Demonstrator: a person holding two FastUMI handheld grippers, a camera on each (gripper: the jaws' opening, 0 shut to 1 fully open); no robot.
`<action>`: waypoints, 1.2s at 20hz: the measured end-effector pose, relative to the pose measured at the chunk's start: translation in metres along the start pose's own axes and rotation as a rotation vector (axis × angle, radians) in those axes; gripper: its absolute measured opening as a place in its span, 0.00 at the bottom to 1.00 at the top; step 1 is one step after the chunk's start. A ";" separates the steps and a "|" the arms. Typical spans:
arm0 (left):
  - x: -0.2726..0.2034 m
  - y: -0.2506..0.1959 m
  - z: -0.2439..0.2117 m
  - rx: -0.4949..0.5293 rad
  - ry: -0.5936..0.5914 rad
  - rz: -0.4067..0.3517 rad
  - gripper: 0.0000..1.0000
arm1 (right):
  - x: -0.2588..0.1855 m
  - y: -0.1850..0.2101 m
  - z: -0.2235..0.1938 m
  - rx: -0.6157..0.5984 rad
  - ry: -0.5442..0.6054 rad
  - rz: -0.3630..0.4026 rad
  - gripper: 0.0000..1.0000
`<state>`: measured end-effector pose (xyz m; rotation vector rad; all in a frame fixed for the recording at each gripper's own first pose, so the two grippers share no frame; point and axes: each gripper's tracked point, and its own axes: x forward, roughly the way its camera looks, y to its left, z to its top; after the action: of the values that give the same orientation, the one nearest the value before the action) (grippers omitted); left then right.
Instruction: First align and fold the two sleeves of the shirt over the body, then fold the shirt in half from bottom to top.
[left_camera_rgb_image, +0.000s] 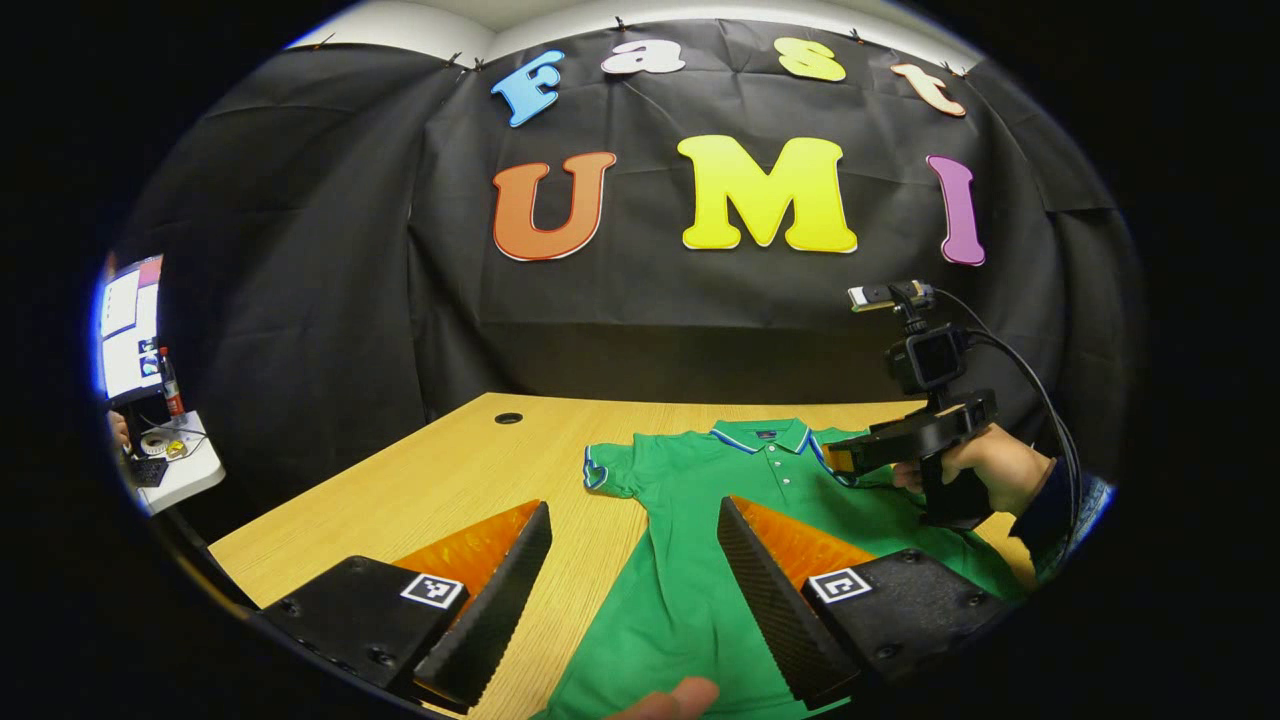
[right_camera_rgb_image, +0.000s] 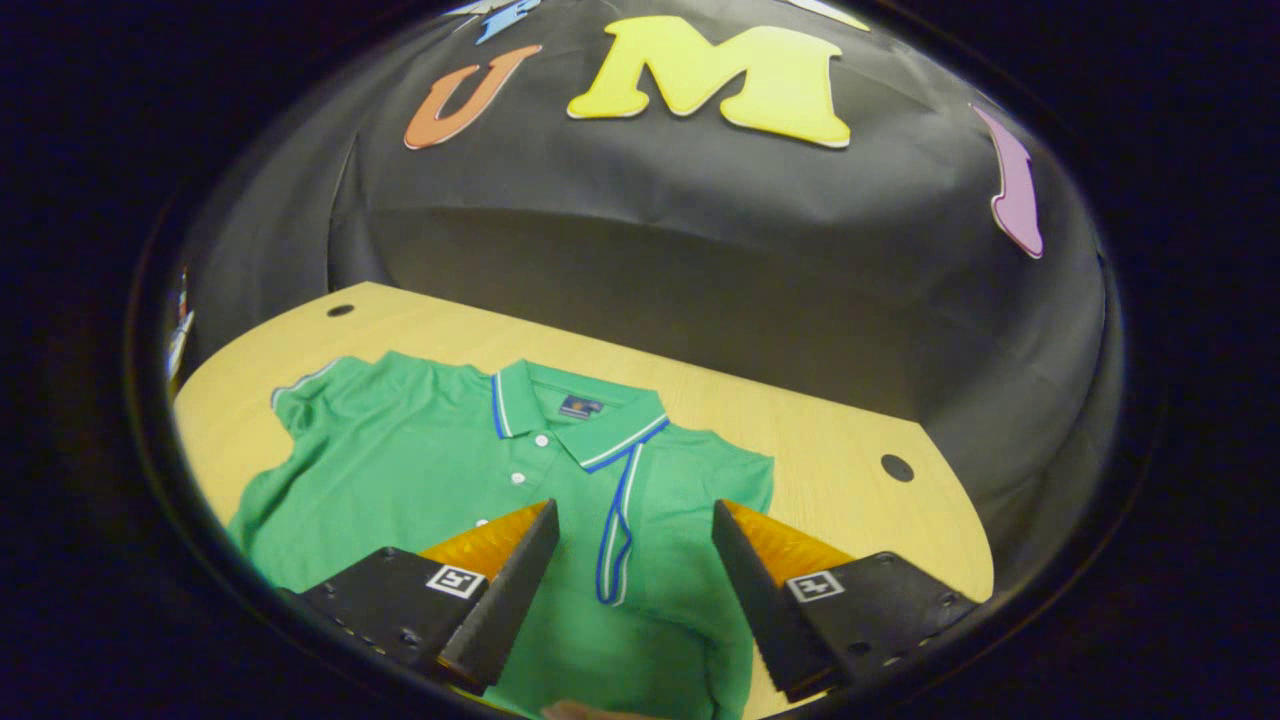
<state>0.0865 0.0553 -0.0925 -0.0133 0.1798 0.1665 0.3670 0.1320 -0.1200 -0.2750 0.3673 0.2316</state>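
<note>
Green knit fabric, a polo shirt (right_camera_rgb_image: 420, 470) with a white-and-blue striped collar and white buttons, lies flat on the pale wood-grain worktop (left_camera_rgb_image: 440, 470), collar toward the black cloth wall. In the right gripper view one sleeve is already folded over the body, its blue-trimmed cuff (right_camera_rgb_image: 615, 540) lying beside the button placket; the other sleeve (left_camera_rgb_image: 608, 468) spreads out flat toward the bare stretch of worktop. That bare wood runs wide on that side and along the far edge, where a round cable hole (left_camera_rgb_image: 508, 418) sits near each far corner.

The left tongs (left_camera_rgb_image: 634, 590) hang released, their ribbed fingers well apart above the shirt's lower body, gripping nothing. The right tongs (right_camera_rgb_image: 632, 585) are likewise spread wide over the folded sleeve, with nothing between them. In the left gripper view a hand (left_camera_rgb_image: 985, 465) holds the right tool above the shirt's shoulder, a small camera and cable mounted on top.

A small white side table (left_camera_rgb_image: 185, 470) with clutter stands off the worktop's far side.
</note>
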 end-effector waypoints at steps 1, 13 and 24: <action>0.000 0.000 0.001 0.002 -0.004 -0.001 1.00 | -0.010 0.000 0.007 0.010 -0.024 -0.006 0.95; -0.022 -0.005 0.016 -0.007 -0.035 -0.016 1.00 | -0.236 0.007 0.082 0.196 -0.302 -0.035 0.95; 0.027 0.008 0.015 -0.036 -0.002 -0.008 1.00 | -0.356 0.013 0.020 0.232 -0.373 0.034 0.95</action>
<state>0.1140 0.0679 -0.0821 -0.0496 0.1744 0.1614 0.0471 0.0887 0.0315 0.0056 0.0276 0.2651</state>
